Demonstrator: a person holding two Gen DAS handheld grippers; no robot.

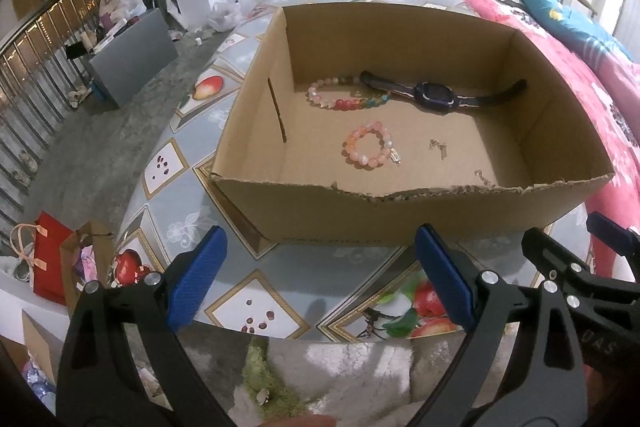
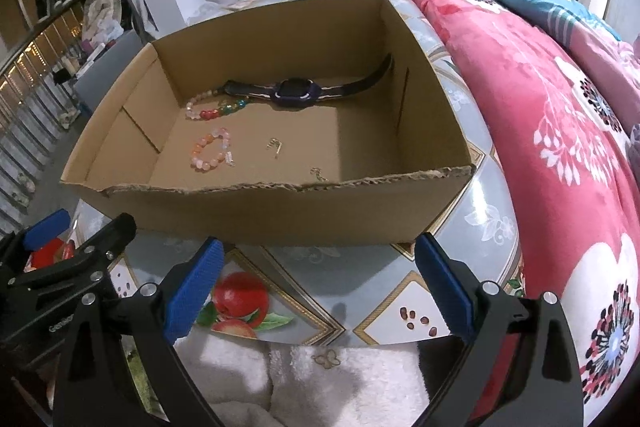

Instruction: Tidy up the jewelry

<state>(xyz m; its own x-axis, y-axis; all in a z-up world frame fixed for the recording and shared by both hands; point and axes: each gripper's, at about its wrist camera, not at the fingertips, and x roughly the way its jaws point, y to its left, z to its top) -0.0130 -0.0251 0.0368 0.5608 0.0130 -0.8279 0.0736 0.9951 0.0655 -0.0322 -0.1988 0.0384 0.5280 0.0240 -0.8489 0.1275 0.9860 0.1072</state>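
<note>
An open cardboard box point(image 1: 400, 215) point(image 2: 280, 211) stands on the patterned table. Inside lie a multicoloured bead bracelet point(image 1: 344, 102) point(image 2: 212, 113), a small pink-orange bead bracelet point(image 1: 368, 145) point(image 2: 211, 149), a dark smartwatch point(image 1: 438, 95) point(image 2: 296, 91) and two tiny gold pieces point(image 1: 438, 146) point(image 2: 275, 146). My left gripper point(image 1: 320, 267) hangs open in front of the box's near wall with nothing between its blue pads. My right gripper point(image 2: 318, 279) is also open and empty, beside the left one at the same near wall.
A pink floral quilt point(image 2: 560, 131) and a teal pillow point(image 1: 560, 11) lie close on the right. The table's fruit-patterned cloth point(image 1: 256, 291) ends at a near edge over a fluffy white cover point(image 2: 320, 379). Floor clutter, a red bag point(image 1: 50, 259) and railings are on the left.
</note>
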